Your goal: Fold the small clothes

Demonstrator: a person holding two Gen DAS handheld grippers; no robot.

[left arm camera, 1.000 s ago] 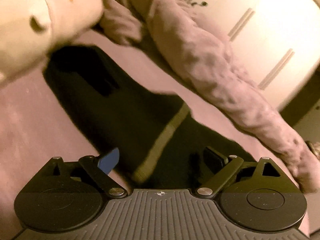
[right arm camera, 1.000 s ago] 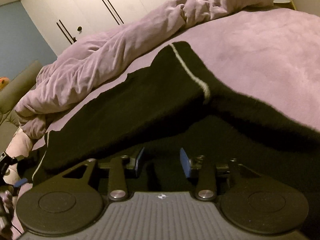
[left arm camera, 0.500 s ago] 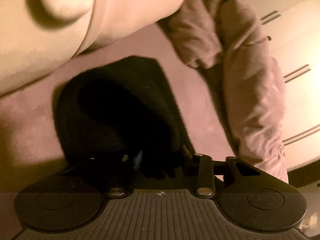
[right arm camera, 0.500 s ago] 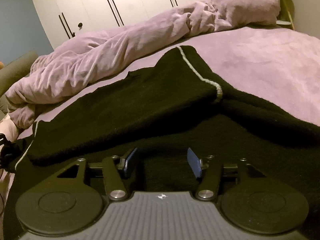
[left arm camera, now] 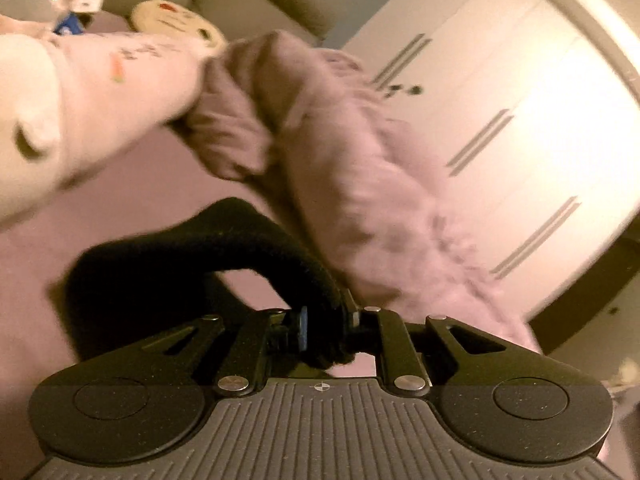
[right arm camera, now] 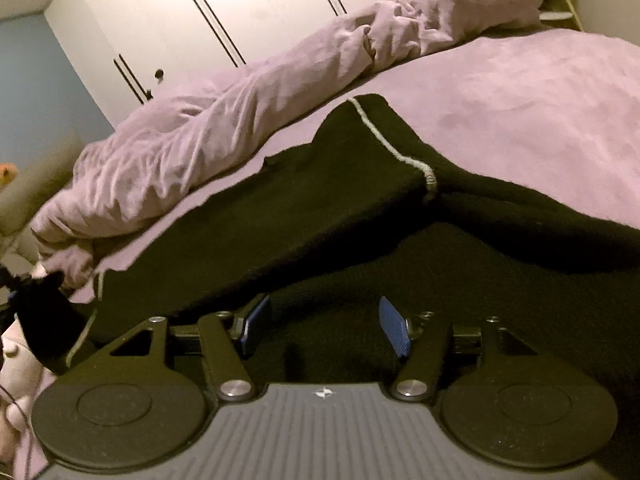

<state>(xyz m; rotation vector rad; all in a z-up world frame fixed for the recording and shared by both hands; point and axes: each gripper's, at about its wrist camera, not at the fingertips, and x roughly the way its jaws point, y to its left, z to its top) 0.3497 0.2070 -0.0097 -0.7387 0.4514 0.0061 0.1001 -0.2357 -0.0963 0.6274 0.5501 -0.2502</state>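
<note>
A black knit garment (right arm camera: 328, 216) with a thin pale stripe lies partly folded on the purple bed (right arm camera: 540, 92). My right gripper (right arm camera: 322, 326) is open, low over the garment's near part, with nothing between its blue pads. My left gripper (left arm camera: 324, 326) is shut on an edge of the same black garment (left arm camera: 224, 248) and holds it lifted off the bed, so the cloth arches up in front of the fingers. The lifted end also shows at the far left of the right wrist view (right arm camera: 40, 312).
A bunched purple duvet (right arm camera: 224, 120) runs along the far side of the bed, also in the left wrist view (left arm camera: 360, 184). A pale printed cushion or soft toy (left arm camera: 80, 92) lies at the left. White wardrobe doors (right arm camera: 224, 8) stand behind.
My left gripper went from open over the flat garment to shut on its edge and has lifted it. My right gripper has opened a little wider and stayed over the garment.
</note>
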